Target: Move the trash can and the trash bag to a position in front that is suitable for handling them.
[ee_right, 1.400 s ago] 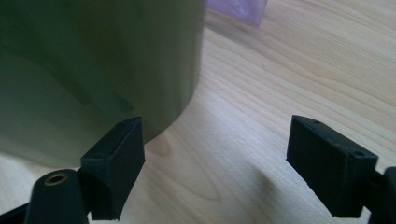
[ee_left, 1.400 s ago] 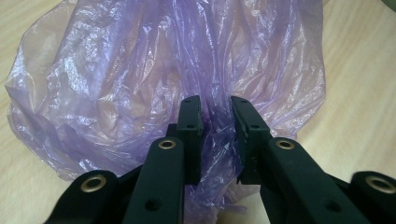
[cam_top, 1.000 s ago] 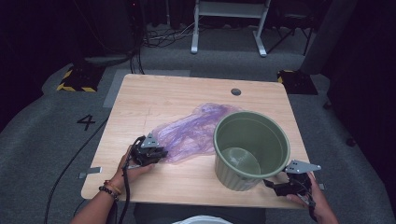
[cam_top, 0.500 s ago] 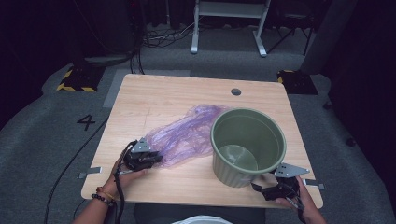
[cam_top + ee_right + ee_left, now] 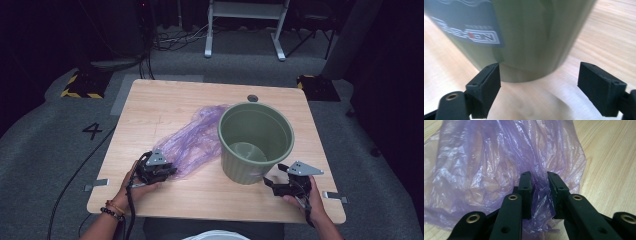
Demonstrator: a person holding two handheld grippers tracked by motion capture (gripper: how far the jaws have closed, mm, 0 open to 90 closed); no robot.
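At the near edge of the table (image 5: 150, 100), the left gripper (image 5: 167, 170) is clamped on the near end of a purple plastic bag (image 5: 192, 137), thin film being pinched between its jaws. The right gripper (image 5: 270, 181) is held with jaws wide apart just beside the base of a green bin (image 5: 255, 137). The bag is spread from the left gripper back to the bin's far left side.

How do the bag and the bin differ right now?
The bag is thin, see-through purple film, lying flat and crumpled; the bin is stiff, opaque green and stands upright. The left gripper has bag film between its jaws; the right gripper stands open, short of the bin. Both rest on the table.
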